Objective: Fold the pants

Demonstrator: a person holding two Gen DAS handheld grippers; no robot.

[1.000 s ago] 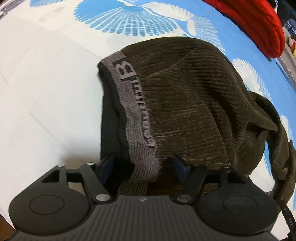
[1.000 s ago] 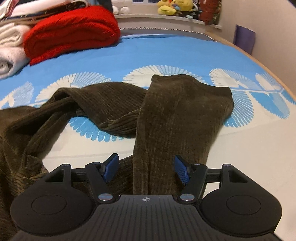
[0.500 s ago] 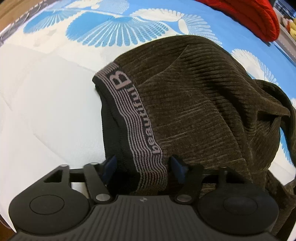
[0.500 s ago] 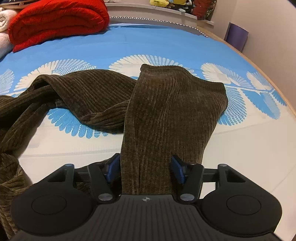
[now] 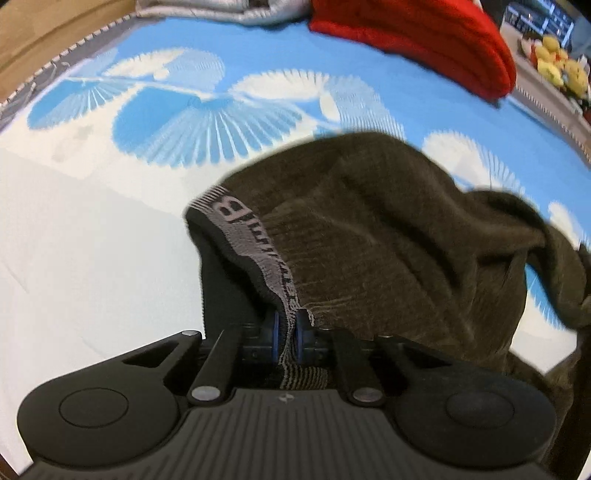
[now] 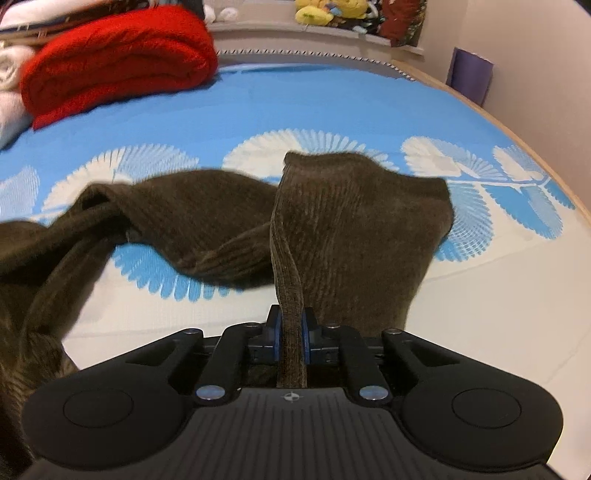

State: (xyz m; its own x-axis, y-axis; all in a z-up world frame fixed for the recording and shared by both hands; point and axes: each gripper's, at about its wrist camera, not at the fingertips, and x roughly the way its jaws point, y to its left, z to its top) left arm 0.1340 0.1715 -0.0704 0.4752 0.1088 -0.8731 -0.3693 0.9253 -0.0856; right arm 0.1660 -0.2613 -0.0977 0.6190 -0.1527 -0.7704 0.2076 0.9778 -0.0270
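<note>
Pants: brown corduroy, crumpled on the bed.
Left gripper: jaws closing, blue pads pinching the grey lettered waistband.
Right gripper: jaws closing, pads pinching a leg edge.
Left view only: waistband, seat of pants.
Right view only: both legs lying spread on the bed, purple roll by the wall.
Both views: red blanket, plush toys on the shelf.

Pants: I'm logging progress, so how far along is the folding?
Done: both grips. The left gripper is closing on the waistband, the right gripper on a leg. In hand: nothing folded. Left: the pants lie rumpled; every fold remains.
</note>
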